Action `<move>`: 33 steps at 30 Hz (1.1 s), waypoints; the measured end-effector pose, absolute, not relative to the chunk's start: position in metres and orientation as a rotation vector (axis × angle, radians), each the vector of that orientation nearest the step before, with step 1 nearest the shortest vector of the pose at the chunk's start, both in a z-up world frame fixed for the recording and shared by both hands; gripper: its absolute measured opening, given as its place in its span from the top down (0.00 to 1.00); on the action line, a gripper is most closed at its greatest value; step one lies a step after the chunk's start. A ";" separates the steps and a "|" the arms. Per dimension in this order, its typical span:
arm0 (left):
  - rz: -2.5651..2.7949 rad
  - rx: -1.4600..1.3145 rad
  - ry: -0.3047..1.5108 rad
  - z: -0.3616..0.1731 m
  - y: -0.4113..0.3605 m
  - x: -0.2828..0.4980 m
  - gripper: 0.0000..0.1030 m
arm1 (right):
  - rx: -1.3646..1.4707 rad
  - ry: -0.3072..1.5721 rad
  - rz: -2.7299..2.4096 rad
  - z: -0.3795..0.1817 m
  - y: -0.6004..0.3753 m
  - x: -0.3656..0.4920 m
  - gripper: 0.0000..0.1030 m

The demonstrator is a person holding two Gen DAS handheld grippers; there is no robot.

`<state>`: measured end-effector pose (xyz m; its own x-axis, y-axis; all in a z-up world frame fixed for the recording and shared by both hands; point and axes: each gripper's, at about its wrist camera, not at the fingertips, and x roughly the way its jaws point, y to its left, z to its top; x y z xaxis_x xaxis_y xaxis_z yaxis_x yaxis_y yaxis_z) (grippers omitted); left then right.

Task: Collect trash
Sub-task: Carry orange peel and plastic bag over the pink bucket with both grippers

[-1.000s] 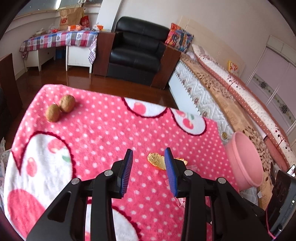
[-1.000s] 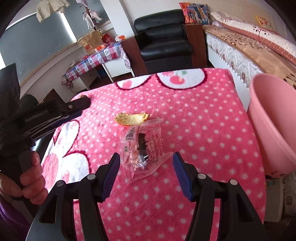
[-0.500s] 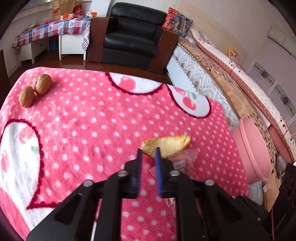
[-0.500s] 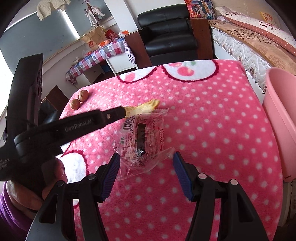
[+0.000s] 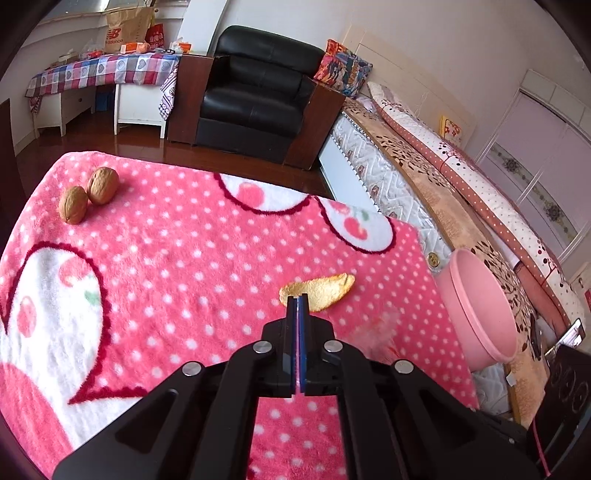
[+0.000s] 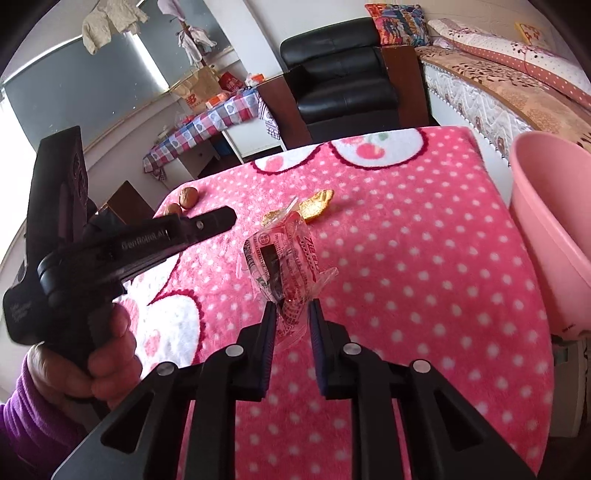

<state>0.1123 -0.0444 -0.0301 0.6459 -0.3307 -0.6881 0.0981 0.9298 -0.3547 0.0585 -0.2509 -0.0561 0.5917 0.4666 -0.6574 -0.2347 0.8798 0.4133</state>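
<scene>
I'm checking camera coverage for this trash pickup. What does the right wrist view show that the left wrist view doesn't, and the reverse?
Right wrist only: the person's hand, the hanging clothes, and the right gripper, its jaws just closed on the snack wrapper, which is merely a blur in the left view. Left wrist only: the wardrobe doors. Both: orange peel, two walnuts, pink basin, black armchair.

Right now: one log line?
left gripper just reopened slightly, nearly shut beside peel | right gripper just closed on wrapper
</scene>
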 end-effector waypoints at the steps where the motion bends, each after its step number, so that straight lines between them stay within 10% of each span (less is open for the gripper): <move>1: -0.244 -0.306 0.844 -0.031 -0.044 0.116 0.86 | 0.308 0.843 0.405 -0.056 -0.256 0.055 0.84; 3: -0.232 -0.309 0.850 -0.032 -0.046 0.122 0.65 | 0.322 0.836 0.384 -0.055 -0.263 0.049 0.84; 14: -0.153 -0.221 0.893 -0.055 -0.075 0.148 0.65 | 0.269 0.806 0.325 -0.056 -0.264 0.033 0.84; 18: -0.160 -0.180 0.892 -0.060 -0.080 0.147 0.91 | 0.251 0.803 0.318 -0.058 -0.261 0.034 0.84; 33: -0.126 -0.136 0.811 -0.025 -0.072 0.095 0.97 | 0.261 0.789 0.288 -0.058 -0.264 0.032 0.83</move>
